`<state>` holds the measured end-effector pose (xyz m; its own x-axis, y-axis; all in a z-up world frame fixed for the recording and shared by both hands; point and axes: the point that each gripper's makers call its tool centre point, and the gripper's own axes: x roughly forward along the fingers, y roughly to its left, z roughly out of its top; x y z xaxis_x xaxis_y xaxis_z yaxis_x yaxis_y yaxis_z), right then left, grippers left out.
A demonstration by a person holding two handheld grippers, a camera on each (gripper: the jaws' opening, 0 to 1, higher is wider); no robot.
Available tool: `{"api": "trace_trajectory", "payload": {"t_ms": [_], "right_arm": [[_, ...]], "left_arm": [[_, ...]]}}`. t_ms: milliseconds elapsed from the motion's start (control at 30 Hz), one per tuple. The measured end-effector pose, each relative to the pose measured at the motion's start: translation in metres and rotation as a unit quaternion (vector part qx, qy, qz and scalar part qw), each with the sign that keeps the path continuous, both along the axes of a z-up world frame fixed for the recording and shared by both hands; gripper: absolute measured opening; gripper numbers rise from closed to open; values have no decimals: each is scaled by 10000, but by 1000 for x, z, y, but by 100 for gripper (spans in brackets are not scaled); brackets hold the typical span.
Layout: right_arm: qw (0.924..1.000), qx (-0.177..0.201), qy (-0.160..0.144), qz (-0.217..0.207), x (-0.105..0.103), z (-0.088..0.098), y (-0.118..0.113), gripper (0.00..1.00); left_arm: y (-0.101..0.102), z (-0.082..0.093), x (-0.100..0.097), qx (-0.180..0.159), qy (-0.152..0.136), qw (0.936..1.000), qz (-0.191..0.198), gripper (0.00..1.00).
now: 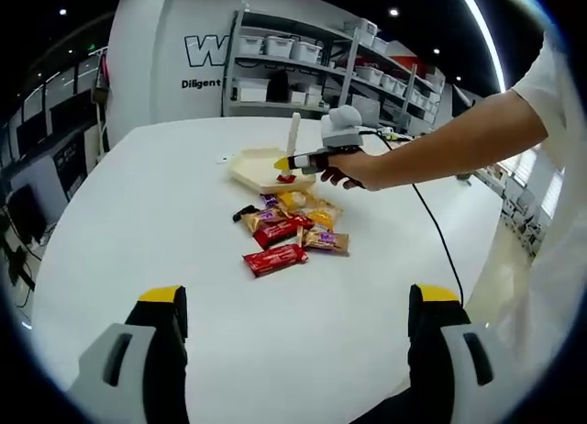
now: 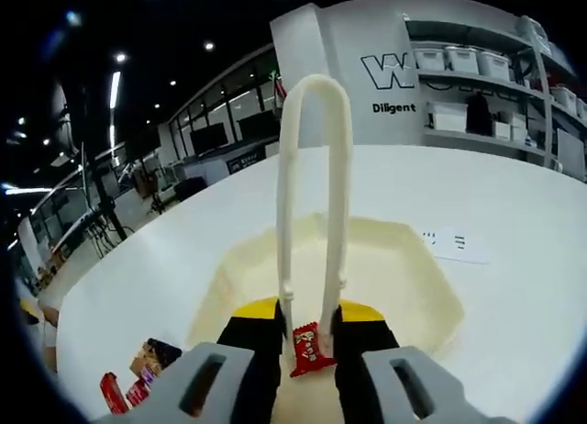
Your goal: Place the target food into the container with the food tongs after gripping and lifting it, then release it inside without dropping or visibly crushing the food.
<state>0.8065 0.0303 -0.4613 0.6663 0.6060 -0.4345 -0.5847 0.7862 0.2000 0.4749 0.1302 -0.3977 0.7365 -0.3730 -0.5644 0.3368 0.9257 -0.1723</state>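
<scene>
Tongs [image 2: 312, 213] pinch a red snack [image 2: 309, 348] over the tray [image 2: 413, 286], spare packets [image 2: 138, 373] alongside.

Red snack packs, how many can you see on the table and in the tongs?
3 clearly. Two lie in the pile: one at its near edge, one just behind it. A third hangs in the tongs over the tray. The pile may hide others.
</scene>
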Motion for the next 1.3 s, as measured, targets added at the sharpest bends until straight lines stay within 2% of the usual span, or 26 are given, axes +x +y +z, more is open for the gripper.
{"api": "trace_trajectory", "payload": {"t_ms": [333,367,500,633,800,833,1067,1300], "right_arm": [[9997,86,-210,5,1,17,-4,16],[9998,157,-134,10,1,17,-5,16],[9998,105,-164,10,1,18,-7,17],[9993,330,-133,-81,1,28,-11,15],[9991,386,-195,33,-10,42,-21,14],[9990,403,-193,48,-11,39,-23,14],[9987,445,-261,19,-19,47,-38,14],[9987,445,-248,10,-54,55,-51,14]], "left_arm": [[-9,6,10,-17,-67,9999,-133,99],[-9,7,10,-5,-82,9999,-144,99],[-10,9,9,3,-99,9998,-157,99],[-10,9,8,19,-94,9998,-173,99],[-12,9,7,17,-128,9997,-225,99],[-13,10,8,11,-155,9996,-242,99],[-21,12,9,4,-220,9989,-425,99],[-28,16,8,-50,-303,9982,-516,99]]}}
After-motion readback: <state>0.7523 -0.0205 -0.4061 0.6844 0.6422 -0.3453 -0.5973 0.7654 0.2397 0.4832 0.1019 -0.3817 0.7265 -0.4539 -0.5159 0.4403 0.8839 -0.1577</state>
